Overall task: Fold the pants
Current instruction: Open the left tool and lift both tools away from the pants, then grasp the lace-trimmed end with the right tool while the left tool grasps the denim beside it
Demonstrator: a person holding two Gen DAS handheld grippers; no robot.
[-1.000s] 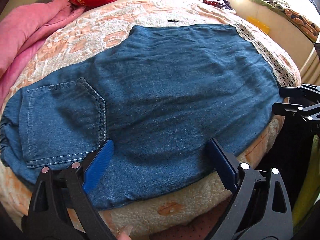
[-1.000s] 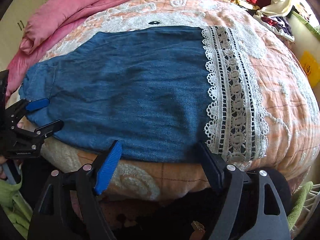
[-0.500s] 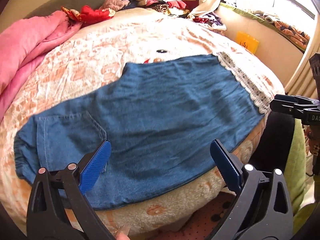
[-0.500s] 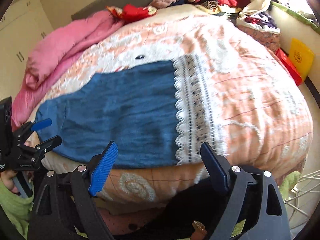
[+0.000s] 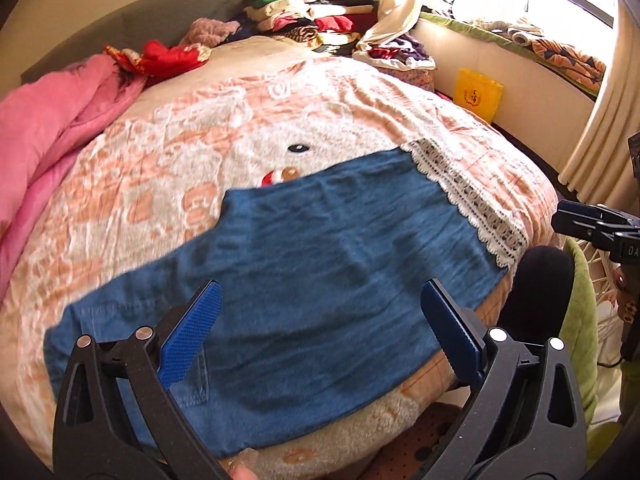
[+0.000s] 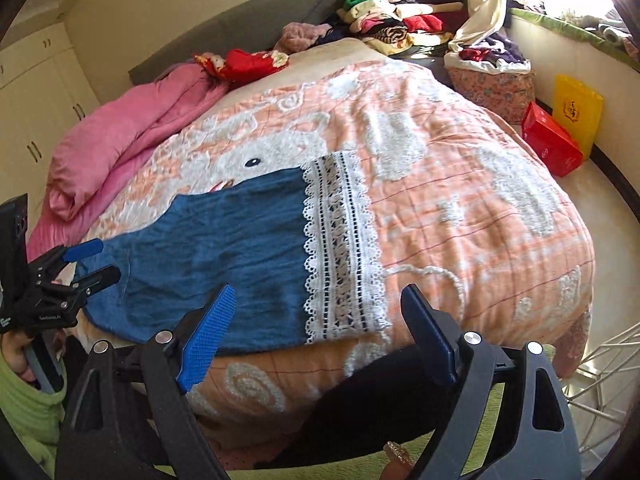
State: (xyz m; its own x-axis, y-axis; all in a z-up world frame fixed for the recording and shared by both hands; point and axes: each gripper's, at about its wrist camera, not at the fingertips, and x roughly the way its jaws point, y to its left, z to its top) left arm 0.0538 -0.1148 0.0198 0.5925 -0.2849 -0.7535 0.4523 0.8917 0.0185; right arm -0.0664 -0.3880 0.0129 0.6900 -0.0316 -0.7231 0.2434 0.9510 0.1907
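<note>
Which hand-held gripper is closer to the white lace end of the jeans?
Right. The right hand-held gripper hovers open just in front of the lace hem; the left hand-held gripper hovers open near the pocket end, farther away.

hidden: pants (image 5: pixel 320 280) waist behind left hand-held gripper (image 5: pixel 316 336) | blurred

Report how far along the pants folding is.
Done: the denim pants lie flat on the bed, legs apparently stacked, lace hems together. In hand: nothing; left gripper and right gripper are open and empty. Left: the crosswise folds.
</note>
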